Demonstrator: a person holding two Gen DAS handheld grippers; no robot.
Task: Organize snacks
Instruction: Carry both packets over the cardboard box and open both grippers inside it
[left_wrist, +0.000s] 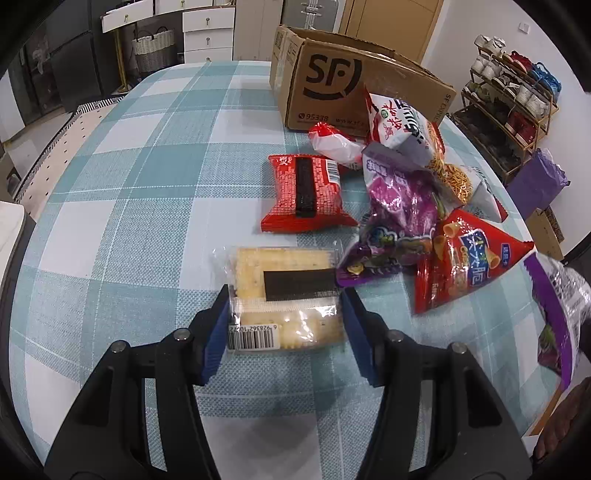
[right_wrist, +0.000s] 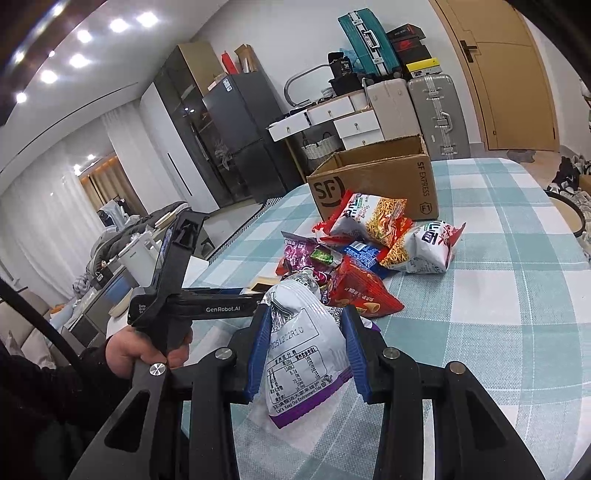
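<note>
My left gripper straddles the near end of a clear cracker pack lying on the checked table; its blue pads touch the pack's sides. A red flat snack pack lies beyond it. A pile of snack bags sits to the right, in front of an open SF cardboard box. My right gripper is shut on a silver and purple snack bag, held above the table. The pile and the box lie ahead of it.
The teal checked tablecloth covers the table. A shoe rack stands past the right edge. The hand-held left gripper body is left of the right gripper. Cabinets, a fridge and suitcases stand behind.
</note>
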